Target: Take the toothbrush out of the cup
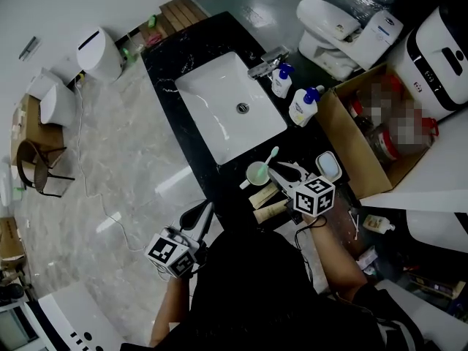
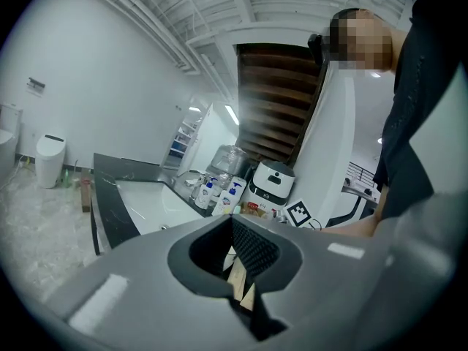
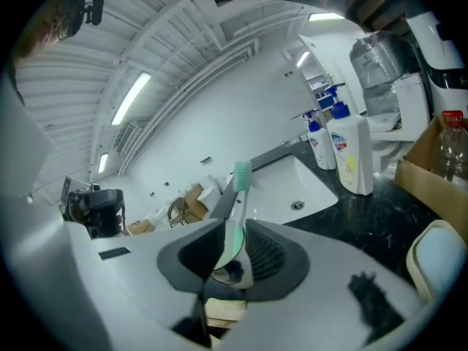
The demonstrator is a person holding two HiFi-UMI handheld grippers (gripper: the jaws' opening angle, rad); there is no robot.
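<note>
Lower right of centre, head view: right gripper point(image 1: 272, 170) is reaching up-left over the black counter point(image 1: 183, 53), with its tips at the cup point(image 1: 256, 174).
Right jaws: pressing on the toothbrush point(image 1: 273, 154) handle from both sides, low on the stem; the right gripper view is showing the handle filling the gap.
Toothbrush: green and white, standing tilted in the cup, bristle head pointing to the upper right of the head view.
Cup: pale green, sitting on the counter just below the lower corner of the white sink point(image 1: 212, 104); two tan packs point(image 1: 265, 196) are lying just below it.
Left gripper point(image 1: 206, 210): hanging in the lower left of the head view, by the counter's edge, well apart from the cup.
Left jaws: drawn together to a thin slit, gripping nothing.
Upper right of the sink: two pump bottles point(image 1: 303, 107) are standing by the faucet point(image 1: 265, 63).
Right edge: cardboard box point(image 1: 344, 134) is sitting open.
</note>
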